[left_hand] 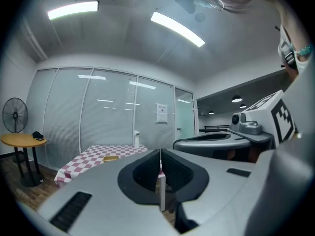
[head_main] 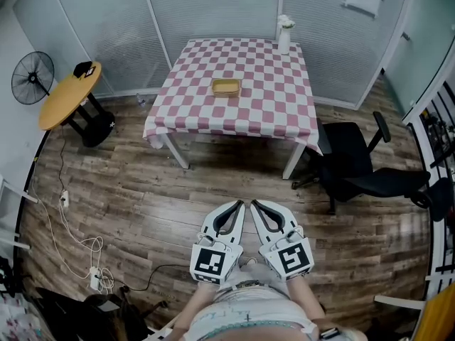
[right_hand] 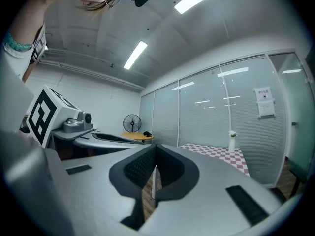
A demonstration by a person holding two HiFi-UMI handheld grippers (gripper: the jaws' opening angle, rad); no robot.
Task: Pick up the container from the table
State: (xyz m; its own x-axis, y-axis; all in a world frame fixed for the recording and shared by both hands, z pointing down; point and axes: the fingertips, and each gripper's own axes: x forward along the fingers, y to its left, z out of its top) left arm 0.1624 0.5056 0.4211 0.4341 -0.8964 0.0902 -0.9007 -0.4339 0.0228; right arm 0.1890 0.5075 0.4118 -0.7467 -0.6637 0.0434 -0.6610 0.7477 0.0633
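A small yellow container [head_main: 226,87] sits near the middle of a table with a pink and white checked cloth [head_main: 270,112], far ahead of me. It also shows as a small yellow shape [left_hand: 111,158] on that table in the left gripper view. My left gripper [head_main: 239,204] and right gripper [head_main: 254,204] are held side by side close to my body, over the wooden floor, well short of the table. Both are shut with nothing between their jaws [left_hand: 160,156] [right_hand: 155,154].
A white vase [head_main: 284,35] stands at the table's far right corner. A black office chair [head_main: 359,169] sits right of the table. A round yellow side table [head_main: 67,94] and a fan [head_main: 32,77] stand at left. Cables [head_main: 78,251] lie on the floor at left.
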